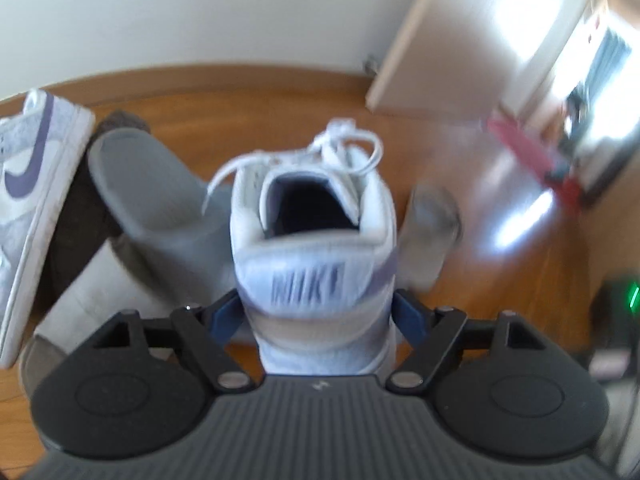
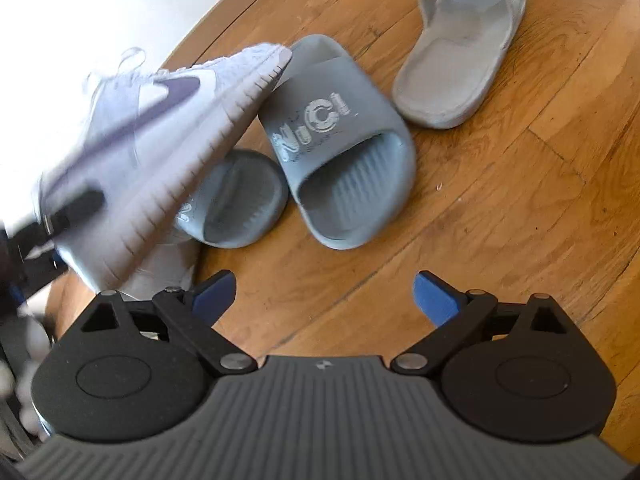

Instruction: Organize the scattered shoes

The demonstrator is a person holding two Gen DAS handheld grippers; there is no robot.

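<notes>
My left gripper (image 1: 316, 312) is shut on the heel of a white Nike sneaker (image 1: 312, 232) and holds it off the wooden floor, toe pointing away. The same sneaker (image 2: 160, 140) shows blurred and tilted at the left of the right wrist view. A matching sneaker (image 1: 28, 184) lies on its side at far left. Grey slides lie below: one (image 2: 336, 148) with printed letters, a second (image 2: 236, 200) partly under the held sneaker. A pale flip-flop (image 2: 460, 44) lies farther off. My right gripper (image 2: 324, 300) is open and empty above bare floor.
A grey slide (image 1: 160, 192) and a pale slipper (image 1: 96, 300) lie left of the held sneaker. A white wall with a wooden skirting board (image 1: 200, 76) runs behind. An open door (image 1: 452, 40) and a red object (image 1: 532, 152) are at the right.
</notes>
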